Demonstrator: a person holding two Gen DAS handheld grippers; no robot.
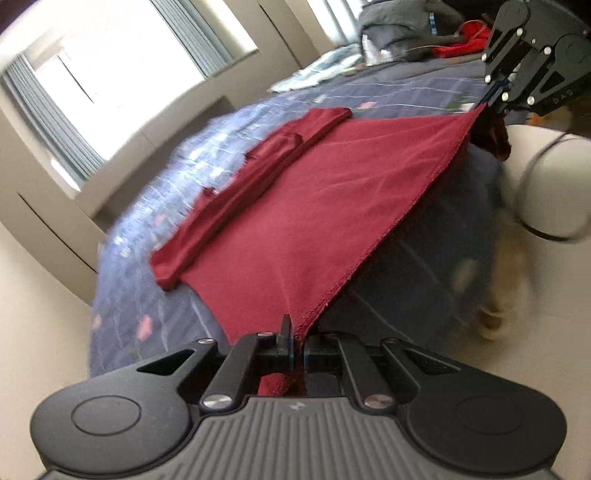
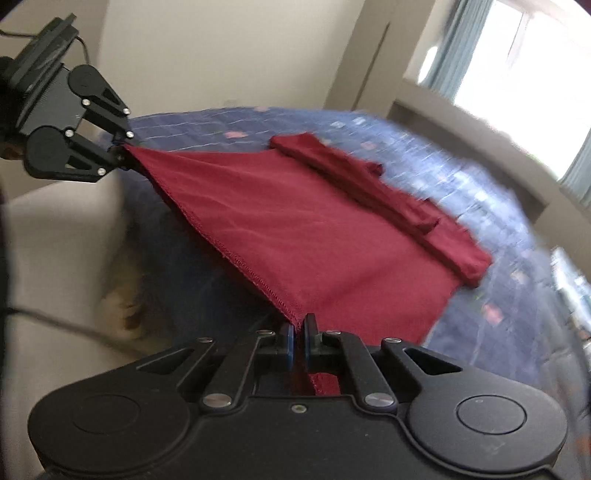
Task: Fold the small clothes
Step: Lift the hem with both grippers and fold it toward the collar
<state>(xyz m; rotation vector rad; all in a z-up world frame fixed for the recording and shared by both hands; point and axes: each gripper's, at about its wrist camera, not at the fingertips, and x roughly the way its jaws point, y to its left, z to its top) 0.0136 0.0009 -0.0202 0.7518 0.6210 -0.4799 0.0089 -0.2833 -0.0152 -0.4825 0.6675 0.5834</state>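
Between my two grippers the red garment (image 1: 314, 206) hangs taut along its stitched hem, its far part lying folded on the blue bedspread (image 1: 155, 206). Both jaws are clamped on hem corners — left gripper (image 1: 295, 347) near, right gripper (image 1: 496, 98) far. Light, limp cloth — corners hold it best.

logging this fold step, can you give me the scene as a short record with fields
surface: bed with a blue patterned quilt
garment: dark red garment, far side lying folded on the quilt, near hem lifted and stretched
left gripper: shut on one corner of the hem
right gripper: shut on the other corner of the hem
background: clothes pile at the far end of the bed, bright window
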